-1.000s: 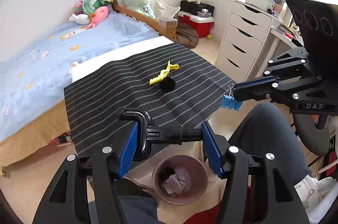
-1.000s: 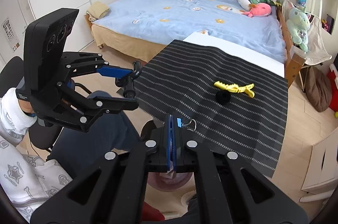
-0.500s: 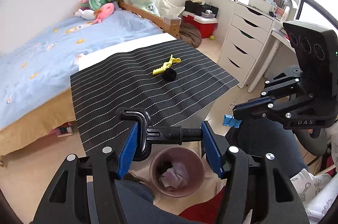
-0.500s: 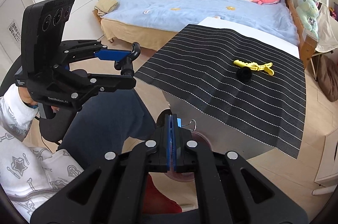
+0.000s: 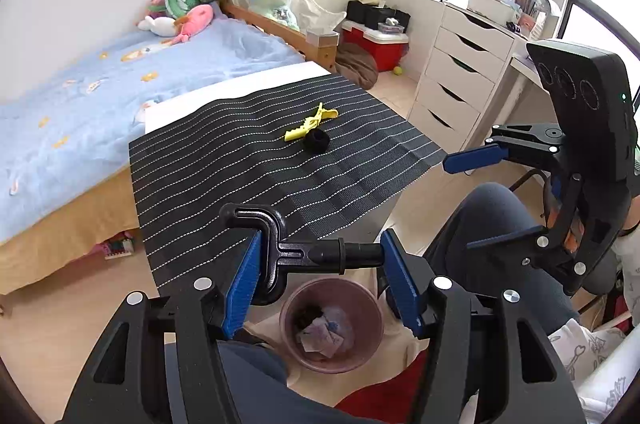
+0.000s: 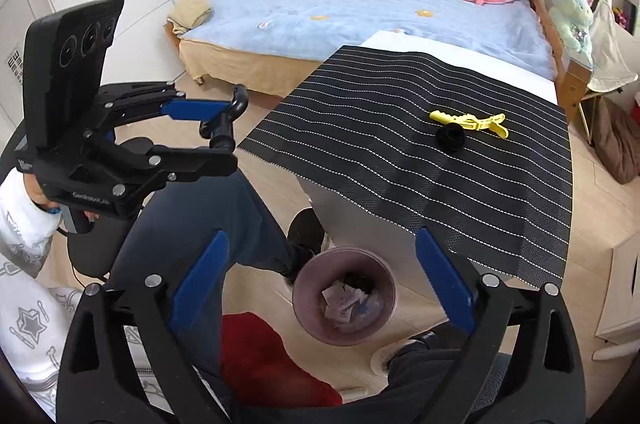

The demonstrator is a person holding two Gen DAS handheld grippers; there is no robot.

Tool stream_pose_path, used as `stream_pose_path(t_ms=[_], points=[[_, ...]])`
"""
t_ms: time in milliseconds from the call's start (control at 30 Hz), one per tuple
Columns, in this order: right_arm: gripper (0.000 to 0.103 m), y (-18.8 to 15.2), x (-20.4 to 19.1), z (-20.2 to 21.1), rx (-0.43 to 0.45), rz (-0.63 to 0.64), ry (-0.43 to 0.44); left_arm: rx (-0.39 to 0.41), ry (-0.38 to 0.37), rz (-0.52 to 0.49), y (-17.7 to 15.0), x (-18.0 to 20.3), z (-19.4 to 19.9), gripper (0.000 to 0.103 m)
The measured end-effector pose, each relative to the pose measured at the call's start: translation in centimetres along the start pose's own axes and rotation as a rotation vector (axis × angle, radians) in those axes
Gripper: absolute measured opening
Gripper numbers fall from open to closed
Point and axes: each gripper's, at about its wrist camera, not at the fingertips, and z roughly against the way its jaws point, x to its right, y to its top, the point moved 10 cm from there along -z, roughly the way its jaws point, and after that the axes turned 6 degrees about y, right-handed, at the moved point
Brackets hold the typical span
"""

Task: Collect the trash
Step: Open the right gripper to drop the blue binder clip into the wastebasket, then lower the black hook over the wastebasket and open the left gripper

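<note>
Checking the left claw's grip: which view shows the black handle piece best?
Left wrist view: the black handle piece spans both blue pads of the left claw, close up. Right wrist view shows it small, side-on.

Woven black mat (image 5: 240,160) looks rough and matt, yellow clip (image 5: 310,123) is shiny plastic, bin (image 6: 308,274) smooth pinkish plastic with crumpled paper (image 6: 340,302) inside, floor (image 5: 60,320) pale wood, bedspread (image 6: 340,8) soft cloth.

We count one pink bin (image 6: 344,298) on the floor, one striped mat (image 5: 280,164), one yellow clip (image 5: 310,128) and one black ring (image 5: 316,141) on it, one black hook (image 5: 304,252), two grippers, and one bed (image 6: 360,8).
</note>
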Motion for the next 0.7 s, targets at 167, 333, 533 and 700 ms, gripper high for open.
stream_pose_path(t_ms=[167, 333, 533, 700], points=[[0.097, 0.3, 0.9, 0.5, 0.023, -0.028, -0.026, -0.003, -0.008, -0.007, 0.1, 0.4, 0.0, 0.058], [0.097, 0.4, 1.8, 1.1, 0.034, -0.055, -0.064, -0.005, -0.017, -0.025, 0.1, 1.0, 0.0, 0.058], [0.098, 0.4, 3.2, 2.8, 0.062, -0.071, -0.144, -0.010, -0.027, -0.046, 0.1, 1.9, -0.1, 0.058], [0.098, 0.1, 4.5, 4.2, 0.085, -0.095, -0.181, -0.021, -0.040, -0.072, 0.0, 3.0, -0.3, 0.058]])
